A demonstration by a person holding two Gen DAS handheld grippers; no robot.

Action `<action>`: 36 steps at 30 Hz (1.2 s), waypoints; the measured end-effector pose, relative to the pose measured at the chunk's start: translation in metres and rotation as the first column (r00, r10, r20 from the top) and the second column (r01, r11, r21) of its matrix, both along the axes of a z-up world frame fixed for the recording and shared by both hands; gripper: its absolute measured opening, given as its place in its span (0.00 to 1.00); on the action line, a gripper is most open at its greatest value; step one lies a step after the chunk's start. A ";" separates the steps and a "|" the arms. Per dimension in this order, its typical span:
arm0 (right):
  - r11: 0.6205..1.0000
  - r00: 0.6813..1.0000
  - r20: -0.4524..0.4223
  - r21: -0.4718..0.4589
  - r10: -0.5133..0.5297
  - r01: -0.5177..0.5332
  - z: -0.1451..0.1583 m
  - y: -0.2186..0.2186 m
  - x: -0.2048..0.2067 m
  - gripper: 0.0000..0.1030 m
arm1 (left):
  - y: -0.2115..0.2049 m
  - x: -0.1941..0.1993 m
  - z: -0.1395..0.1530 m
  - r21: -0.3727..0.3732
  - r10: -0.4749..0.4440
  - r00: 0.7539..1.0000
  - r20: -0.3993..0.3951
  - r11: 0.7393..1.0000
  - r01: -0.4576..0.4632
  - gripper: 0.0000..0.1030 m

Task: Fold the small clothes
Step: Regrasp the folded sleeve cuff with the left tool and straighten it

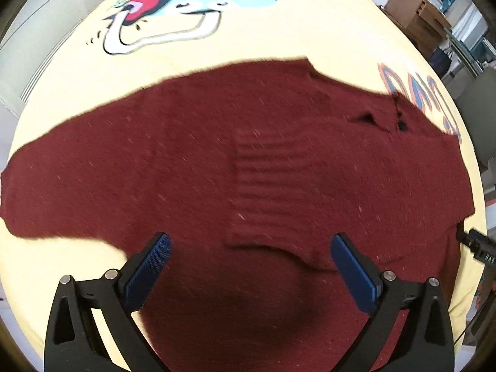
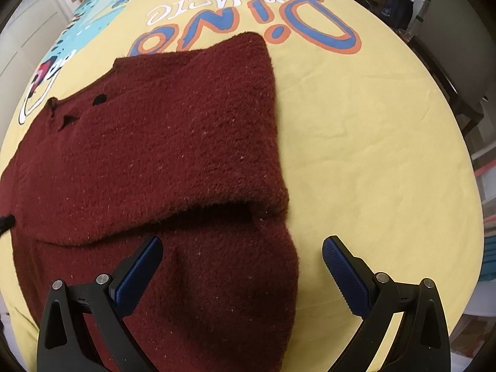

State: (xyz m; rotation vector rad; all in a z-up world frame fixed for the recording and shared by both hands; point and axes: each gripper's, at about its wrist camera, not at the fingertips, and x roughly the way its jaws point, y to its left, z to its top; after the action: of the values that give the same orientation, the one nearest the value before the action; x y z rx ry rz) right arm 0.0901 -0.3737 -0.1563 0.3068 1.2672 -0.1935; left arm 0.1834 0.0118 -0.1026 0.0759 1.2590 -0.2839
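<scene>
A small dark red knit sweater (image 1: 217, 161) lies spread on a yellow printed cloth (image 1: 279, 40). One sleeve reaches out to the left in the left wrist view; a ribbed cuff (image 1: 266, 183) lies folded over the body. My left gripper (image 1: 249, 245) is open just above the sweater's lower part, holding nothing. In the right wrist view the sweater (image 2: 161, 142) has its right sleeve folded across the body, with a black button (image 2: 99, 99) near the neck. My right gripper (image 2: 241, 248) is open over the sweater's right lower edge, empty.
The yellow cloth (image 2: 372, 142) bears a cartoon dinosaur print (image 1: 192, 3) and "Dino music" lettering (image 2: 254, 21). Cardboard boxes and shelves (image 1: 415, 15) stand beyond the table at the far right. A dark chair (image 2: 458, 71) stands at the right.
</scene>
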 end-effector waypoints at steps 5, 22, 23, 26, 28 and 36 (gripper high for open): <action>1.000 1.000 0.000 -0.004 0.000 0.000 0.001 0.001 0.002 1.00 | 0.003 0.025 0.003 0.010 0.011 1.000 0.005 1.000 -0.011 0.99; 1.000 1.000 -0.008 -0.020 -0.022 0.022 0.001 -0.009 -0.002 1.00 | -0.031 0.039 -0.040 0.000 -0.074 0.989 -0.126 0.997 0.074 0.29; 0.999 1.000 -0.006 -0.020 -0.027 0.026 0.002 -0.011 -0.002 1.00 | -0.031 0.037 -0.038 -0.008 -0.087 0.989 -0.123 0.996 0.087 0.17; 0.999 0.999 0.003 -0.016 -0.038 0.038 0.005 -0.014 -0.003 1.00 | -0.033 0.031 -0.033 -0.020 -0.111 0.988 -0.110 0.994 0.109 0.11; 0.999 0.999 0.009 -0.014 -0.041 0.041 0.008 -0.015 -0.003 1.00 | -0.032 0.028 -0.027 -0.029 -0.120 0.988 -0.097 0.993 0.117 0.11; 0.999 0.997 0.059 0.007 -0.055 0.054 0.028 -0.027 0.003 1.00 | -0.003 0.019 0.017 -0.014 -0.109 0.993 0.044 0.994 0.110 0.11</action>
State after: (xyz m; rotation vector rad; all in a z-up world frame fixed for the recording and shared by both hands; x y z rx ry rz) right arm 0.0935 -0.4005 -0.1278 0.3497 1.2022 -0.2261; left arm 0.2025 0.0090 -0.0853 0.1364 1.2111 -0.3858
